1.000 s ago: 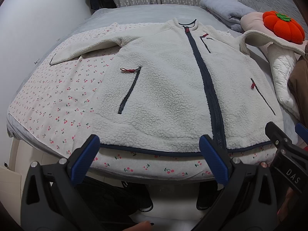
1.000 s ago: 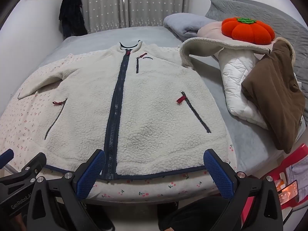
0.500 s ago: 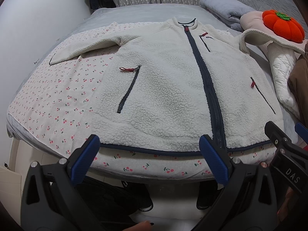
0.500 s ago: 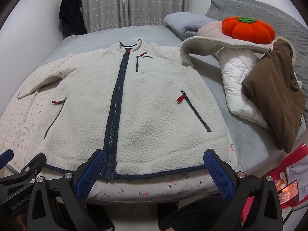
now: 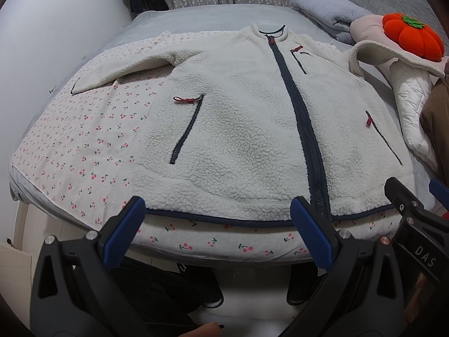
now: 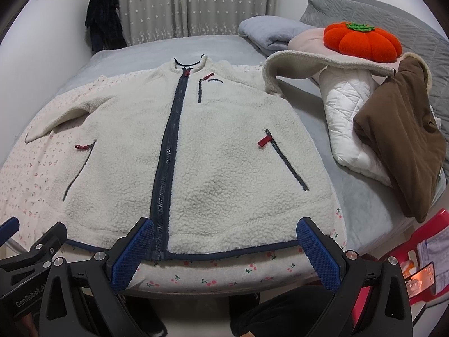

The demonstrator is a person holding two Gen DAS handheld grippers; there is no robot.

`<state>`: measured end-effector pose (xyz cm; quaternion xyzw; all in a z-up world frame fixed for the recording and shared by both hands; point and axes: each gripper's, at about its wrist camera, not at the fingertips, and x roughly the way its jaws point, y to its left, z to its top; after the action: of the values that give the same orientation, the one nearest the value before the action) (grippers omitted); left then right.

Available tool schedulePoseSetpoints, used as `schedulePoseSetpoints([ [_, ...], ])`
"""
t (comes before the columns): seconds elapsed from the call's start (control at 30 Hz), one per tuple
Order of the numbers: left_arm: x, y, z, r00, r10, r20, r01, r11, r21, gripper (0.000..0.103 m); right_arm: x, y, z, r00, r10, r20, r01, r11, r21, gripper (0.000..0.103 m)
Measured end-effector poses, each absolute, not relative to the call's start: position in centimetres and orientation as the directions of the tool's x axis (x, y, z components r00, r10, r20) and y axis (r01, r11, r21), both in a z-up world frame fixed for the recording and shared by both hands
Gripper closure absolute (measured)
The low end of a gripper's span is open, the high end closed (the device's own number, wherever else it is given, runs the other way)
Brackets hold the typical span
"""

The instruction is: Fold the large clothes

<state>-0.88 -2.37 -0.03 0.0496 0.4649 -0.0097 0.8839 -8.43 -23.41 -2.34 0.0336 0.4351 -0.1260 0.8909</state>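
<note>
change: none since a second ago | jacket (image 5: 252, 129) flat, zipped, unfolded on bed (image 5: 196, 19) | left gripper (image 5: 216, 230), right gripper (image 6: 224, 250) fingers apart, empty, at hem | fold not begun

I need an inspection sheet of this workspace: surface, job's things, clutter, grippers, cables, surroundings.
Surface: bed with grey sheet; cherry-print cloth spread on it.
Job's things: fleece jacket flat, front up, zipped; one sleeve out sideways, the other draped over the pile.
Clutter: pumpkin cushion, white quilted piece, brown garment, grey blanket.
Grippers: left gripper and right gripper open, short of the hem, holding nothing.
Cables: nothing seen.
Surroundings: curtains, dark clothes hanging by the wall.
</note>
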Motion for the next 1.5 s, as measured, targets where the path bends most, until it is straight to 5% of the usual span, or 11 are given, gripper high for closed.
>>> schedulePoseSetpoints([
  [0.83,-0.2,-1.2,-0.9,0.559,0.039,-0.828,0.031,0.997,0.067,0.001,-8.1,-23.6,-3.3,0.580,-0.197,-0.791,0.261,0.964,-0.049,0.000],
  [1.23,3.9,4.0,-1.5,0.496,-0.057,-0.866,0.043,0.998,-0.041,0.001,-7.6,-29.0,-2.5,0.631,-0.125,-0.765,0.244,0.969,0.042,0.000],
  [1.5,8.3,12.9,-4.4,0.363,-0.290,-0.886,-0.022,0.947,-0.319,0.001,-7.4,-36.6,-4.2,0.575,0.172,-0.800,0.144,0.941,0.306,0.000],
])
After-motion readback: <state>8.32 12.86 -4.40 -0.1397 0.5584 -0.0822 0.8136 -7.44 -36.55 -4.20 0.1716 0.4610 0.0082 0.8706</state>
